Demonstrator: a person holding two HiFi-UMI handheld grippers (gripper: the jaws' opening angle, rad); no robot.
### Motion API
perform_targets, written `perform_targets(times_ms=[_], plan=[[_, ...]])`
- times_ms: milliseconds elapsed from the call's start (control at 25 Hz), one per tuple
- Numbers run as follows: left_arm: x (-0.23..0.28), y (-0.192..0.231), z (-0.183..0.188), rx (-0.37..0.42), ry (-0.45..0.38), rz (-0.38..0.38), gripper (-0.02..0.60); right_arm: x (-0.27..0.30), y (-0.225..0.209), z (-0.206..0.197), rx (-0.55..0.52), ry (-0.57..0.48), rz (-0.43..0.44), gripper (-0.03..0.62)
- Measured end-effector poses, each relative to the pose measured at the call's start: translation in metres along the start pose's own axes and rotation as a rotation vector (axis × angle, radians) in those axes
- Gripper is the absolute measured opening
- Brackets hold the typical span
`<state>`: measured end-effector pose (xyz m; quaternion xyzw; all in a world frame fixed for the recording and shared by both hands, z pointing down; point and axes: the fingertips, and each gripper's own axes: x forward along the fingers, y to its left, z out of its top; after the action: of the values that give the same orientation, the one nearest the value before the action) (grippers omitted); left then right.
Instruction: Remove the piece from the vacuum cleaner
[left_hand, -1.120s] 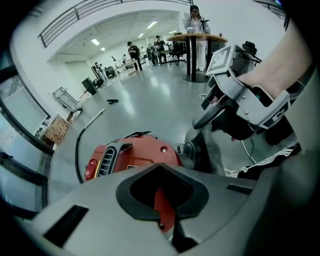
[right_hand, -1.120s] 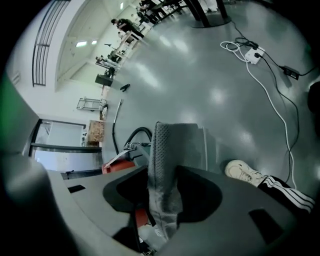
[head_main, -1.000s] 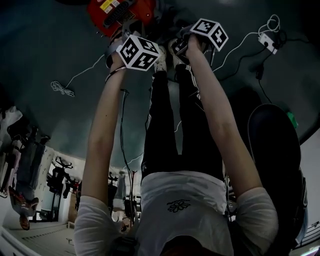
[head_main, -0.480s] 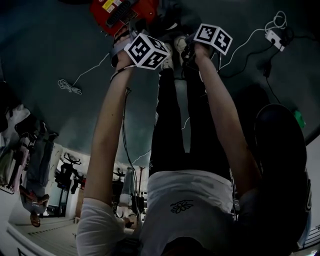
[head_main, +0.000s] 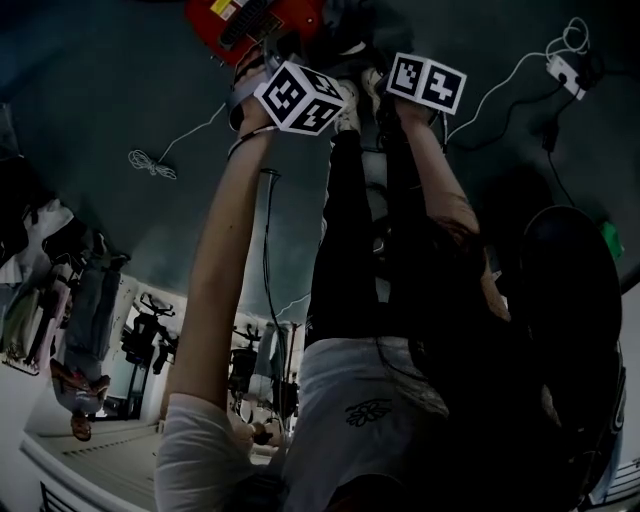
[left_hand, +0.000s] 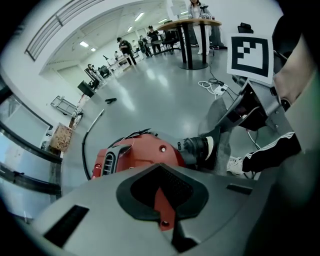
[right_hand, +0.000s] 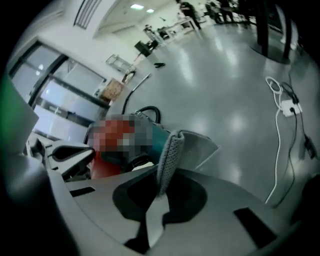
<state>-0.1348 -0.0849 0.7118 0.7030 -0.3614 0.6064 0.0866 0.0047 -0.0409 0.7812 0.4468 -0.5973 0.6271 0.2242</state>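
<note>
The red vacuum cleaner (head_main: 262, 22) lies on the grey floor at the top of the head view, beyond my feet. My left gripper (left_hand: 162, 202) is shut on a thin red part of the vacuum, and the red body (left_hand: 140, 155) with its black hose socket (left_hand: 199, 148) lies just past the jaws. My right gripper (right_hand: 161, 192) is shut on a thin grey piece (right_hand: 172, 150) with a meshed edge that stands up between the jaws beside the vacuum. In the head view both marker cubes, left (head_main: 300, 97) and right (head_main: 427, 82), hide the jaws.
My legs and white shoes (head_main: 350, 100) stretch toward the vacuum between the arms. White cables and a power strip (head_main: 571, 65) lie on the floor to the right, a cable coil (head_main: 150, 162) to the left. Tables (left_hand: 192, 22) and people stand far off.
Both marker cubes have shifted slightly right and up in the head view, staying at the vacuum. Dark hair now hangs over the right arm.
</note>
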Motion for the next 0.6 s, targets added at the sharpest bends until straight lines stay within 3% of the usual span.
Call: perform_targets(times_ms=[440,600], plan=[[-0.001,0.002,0.0,-0.003,0.003,-0.007,0.002,-0.005,0.012,0.006,-0.601,0.007,-0.074,0.026],[0.0,0.002,-0.001,-0.041,0.009,-0.01,0.002,-0.013,0.013,-0.002,-0.715,-0.011,-0.077,0.026]])
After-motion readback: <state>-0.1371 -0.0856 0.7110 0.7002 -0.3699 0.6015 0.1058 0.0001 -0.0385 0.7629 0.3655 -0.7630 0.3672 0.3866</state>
